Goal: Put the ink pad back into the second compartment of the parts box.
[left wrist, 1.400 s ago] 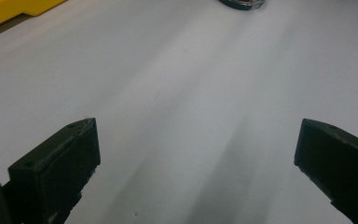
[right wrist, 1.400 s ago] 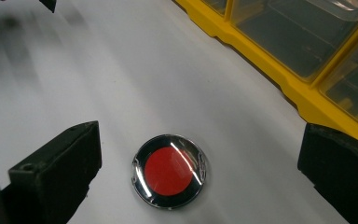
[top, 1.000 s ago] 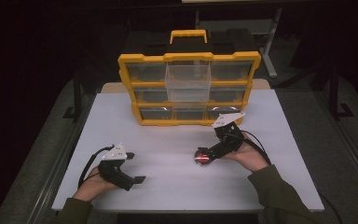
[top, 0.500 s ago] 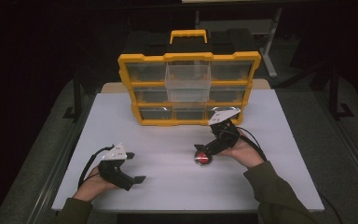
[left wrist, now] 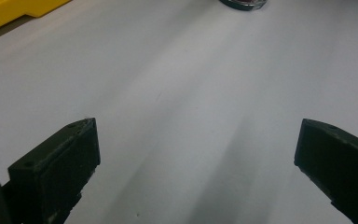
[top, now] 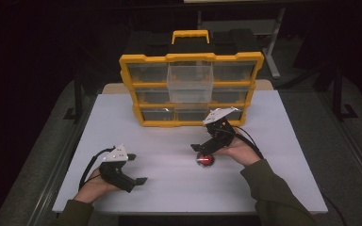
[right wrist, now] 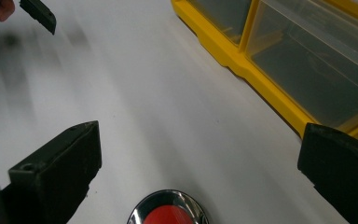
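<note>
Both jaws of the right gripper (right wrist: 198,177) stand wide apart, straddling the red button (right wrist: 170,215) just below them.

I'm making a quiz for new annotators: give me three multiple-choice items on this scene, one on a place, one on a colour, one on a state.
1. Where is the red round object?
A. on the table under the right gripper
B. inside a drawer
C. beside the left gripper

2. What colour is the organizer frame?
A. blue
B. yellow
C. green

3. How do the right gripper's jaws stand?
A. shut on the object
B. shut and empty
C. open

A: it lies on the white table below those jaws. B: its frame is yellow. C: the right gripper view shows them wide apart.
</note>
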The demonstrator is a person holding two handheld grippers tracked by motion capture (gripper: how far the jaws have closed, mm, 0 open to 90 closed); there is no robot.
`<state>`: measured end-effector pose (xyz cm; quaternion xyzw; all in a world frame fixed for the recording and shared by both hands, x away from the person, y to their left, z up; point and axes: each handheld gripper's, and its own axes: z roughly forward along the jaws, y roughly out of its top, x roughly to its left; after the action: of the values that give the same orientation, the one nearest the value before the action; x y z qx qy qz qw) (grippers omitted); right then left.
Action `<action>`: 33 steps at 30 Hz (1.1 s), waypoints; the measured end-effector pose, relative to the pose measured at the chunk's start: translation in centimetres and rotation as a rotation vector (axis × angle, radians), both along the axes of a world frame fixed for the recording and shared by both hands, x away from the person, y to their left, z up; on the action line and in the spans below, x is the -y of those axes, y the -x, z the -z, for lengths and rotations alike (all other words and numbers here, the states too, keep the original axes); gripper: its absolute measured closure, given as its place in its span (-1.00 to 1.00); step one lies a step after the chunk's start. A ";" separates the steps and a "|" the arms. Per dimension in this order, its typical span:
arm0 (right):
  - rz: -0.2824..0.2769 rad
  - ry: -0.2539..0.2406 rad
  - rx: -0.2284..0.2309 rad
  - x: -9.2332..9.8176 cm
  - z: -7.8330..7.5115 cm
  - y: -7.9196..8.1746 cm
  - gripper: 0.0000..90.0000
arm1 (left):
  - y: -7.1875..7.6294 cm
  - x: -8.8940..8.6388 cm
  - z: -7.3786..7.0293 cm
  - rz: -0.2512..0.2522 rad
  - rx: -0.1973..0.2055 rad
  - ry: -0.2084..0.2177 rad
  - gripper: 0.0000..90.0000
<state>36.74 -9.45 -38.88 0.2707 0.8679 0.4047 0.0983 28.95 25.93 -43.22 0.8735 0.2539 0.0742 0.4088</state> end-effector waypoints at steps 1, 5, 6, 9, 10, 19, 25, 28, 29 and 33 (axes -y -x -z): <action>-0.002 0.001 -0.001 -0.1 0.0 0.0 -1.00 | 0.0 0.0 0.0 0.000 0.000 0.001 -1.00; -0.007 0.016 -0.004 -0.3 0.3 0.0 -1.00 | 0.0 0.0 0.0 -0.001 0.000 -0.001 -1.00; -0.007 0.022 -0.004 -0.3 0.3 0.1 -1.00 | 0.0 0.0 0.0 0.001 0.000 -0.002 -1.00; -0.014 0.038 -0.002 -0.4 0.4 0.1 -1.00 | 0.0 0.0 0.0 -0.002 0.000 -0.001 -1.00; -0.017 0.041 -0.003 -0.5 0.5 0.1 -1.00 | 0.0 0.0 0.0 -0.004 0.000 0.001 -1.00; -0.048 0.104 -0.036 -0.7 1.2 0.1 -1.00 | -0.1 -0.1 0.1 -0.006 -0.002 -0.005 -1.00; -0.047 0.139 -0.065 -0.8 1.6 0.1 -1.00 | -0.1 -0.1 0.1 -0.006 -0.002 -0.006 -1.00; -0.049 0.159 -0.077 -0.8 1.8 0.1 -1.00 | -0.1 -0.2 0.0 -0.008 -0.002 -0.004 -1.00; -0.048 0.164 -0.083 -0.8 1.8 0.1 -1.00 | -0.1 -0.2 0.0 -0.007 -0.003 -0.002 -1.00; -0.053 0.181 -0.094 -0.8 2.0 0.1 -1.00 | -0.1 -0.2 0.0 -0.009 -0.003 0.000 -1.00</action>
<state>36.66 -8.61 -40.89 0.2566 0.9113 0.3140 0.0707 29.02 26.09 -43.24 0.8724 0.2582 0.0746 0.4083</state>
